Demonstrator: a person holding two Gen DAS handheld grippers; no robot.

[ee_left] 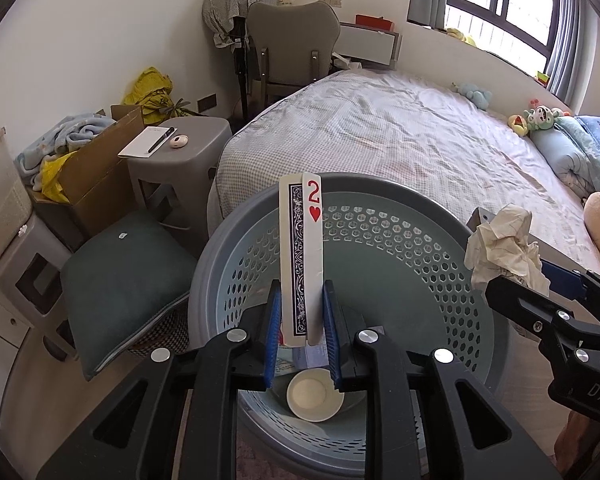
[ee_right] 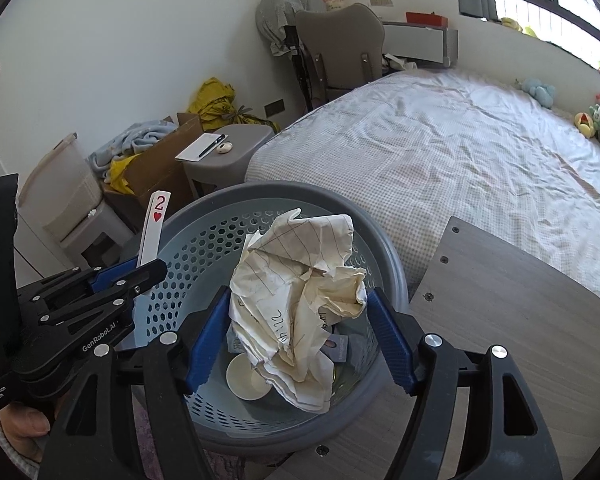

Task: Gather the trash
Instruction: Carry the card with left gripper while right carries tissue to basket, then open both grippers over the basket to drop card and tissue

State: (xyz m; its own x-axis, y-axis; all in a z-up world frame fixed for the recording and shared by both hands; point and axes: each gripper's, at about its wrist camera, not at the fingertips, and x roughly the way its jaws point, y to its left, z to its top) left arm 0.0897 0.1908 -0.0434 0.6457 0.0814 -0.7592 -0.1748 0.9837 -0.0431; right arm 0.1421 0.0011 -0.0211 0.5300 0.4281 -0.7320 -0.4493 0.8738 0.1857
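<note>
Two loads hung over the perforated grey wastebasket (ee_right: 384,240) at once: our left gripper (ee_left: 300,320) was pinched shut on two playing cards (ee_left: 302,256), while our right gripper (ee_right: 296,332) stood fairly wide around a crumpled lined paper (ee_right: 300,292) — whether its pads still pressed it we could not tell. We judged the upright cards the risk — released, they might tip past the near rim, and the springy paper could bounce onto the wooden board (ee_right: 520,320) just beside the basket.

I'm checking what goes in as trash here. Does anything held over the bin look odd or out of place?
Yes. The left gripper is shut on two playing cards, a two of hearts showing, both flat and undamaged, unlike the crumpled lined paper between the right gripper jaws. A small white dish also lies in the perforated bin.
</note>
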